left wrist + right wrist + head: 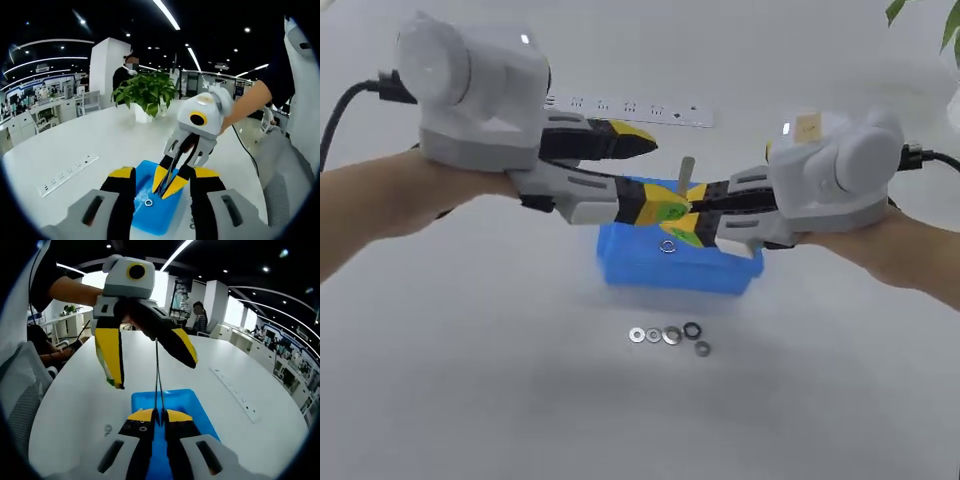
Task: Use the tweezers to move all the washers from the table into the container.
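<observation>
We take the container on the table as our mark. One washer lies in it and the loose washers lie just before it. The tweezers stand above it. The power strip lies behind it, and the plant is behind to the right.

The left tool and right tool each have a bulky, rounded white-grey housing with a small lit indicator on top. Their jaws are black with yellow tips and green stickers near the ends. A black cable leaves each housing's rear. A tan square label sits atop the right tool's housing.
</observation>
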Motion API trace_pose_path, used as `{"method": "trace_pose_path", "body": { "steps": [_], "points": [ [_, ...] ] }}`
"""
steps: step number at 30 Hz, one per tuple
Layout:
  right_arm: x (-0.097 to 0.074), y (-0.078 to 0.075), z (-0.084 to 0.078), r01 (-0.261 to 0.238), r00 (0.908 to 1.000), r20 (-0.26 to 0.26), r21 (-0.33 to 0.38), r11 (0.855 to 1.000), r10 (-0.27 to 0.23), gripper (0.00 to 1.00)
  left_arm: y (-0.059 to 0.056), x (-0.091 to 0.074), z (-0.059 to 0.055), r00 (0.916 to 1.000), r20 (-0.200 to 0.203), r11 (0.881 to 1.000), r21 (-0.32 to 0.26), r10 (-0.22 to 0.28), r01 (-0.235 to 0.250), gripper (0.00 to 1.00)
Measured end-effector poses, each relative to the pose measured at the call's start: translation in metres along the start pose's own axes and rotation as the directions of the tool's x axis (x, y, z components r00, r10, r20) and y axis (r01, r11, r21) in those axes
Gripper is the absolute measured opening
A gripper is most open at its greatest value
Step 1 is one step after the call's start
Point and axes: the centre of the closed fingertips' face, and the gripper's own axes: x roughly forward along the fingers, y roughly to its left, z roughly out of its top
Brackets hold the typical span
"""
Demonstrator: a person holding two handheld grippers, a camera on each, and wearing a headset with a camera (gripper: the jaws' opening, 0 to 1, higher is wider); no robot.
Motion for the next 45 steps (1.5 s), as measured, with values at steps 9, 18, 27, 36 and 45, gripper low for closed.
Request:
{"method": "trace_pose_path", "body": {
  "steps": [9, 18, 27, 36, 45],
  "points": [
    [0.001, 0.002, -0.001, -0.030, 0.9996, 0.004, 0.009, 1.000, 0.030, 0.08, -0.011, 0.004, 0.007, 0.9956, -0.040, 0.996, 0.023, -0.084, 0.085, 0.22],
    [0.000, 0.008, -0.002, -0.060, 0.9982, 0.003, 0.006, 0.998, 0.060, 0.08, -0.024, 0.009, 0.005, 0.9828, -0.072, 0.981, 0.082, -0.170, 0.175, 0.11],
    [-0.002, 0.012, 0.000, -0.084, 0.9965, 0.004, 0.002, 0.996, 0.084, 0.08, -0.018, 0.006, 0.004, 0.9811, -0.076, 0.976, 0.116, -0.178, 0.186, 0.05],
    [-0.003, 0.009, 0.005, -0.067, 0.9976, 0.018, 0.002, 0.998, 0.067, 0.10, -0.013, 0.003, 0.009, 0.9827, -0.057, 0.967, 0.174, -0.176, 0.184, 0.05],
    [-0.006, 0.006, 0.010, -0.042, 0.9989, 0.021, 0.011, 0.999, 0.042, 0.13, -0.010, -0.001, 0.016, 0.9861, -0.046, 0.965, 0.203, -0.160, 0.166, 0.05]
  ]
}}
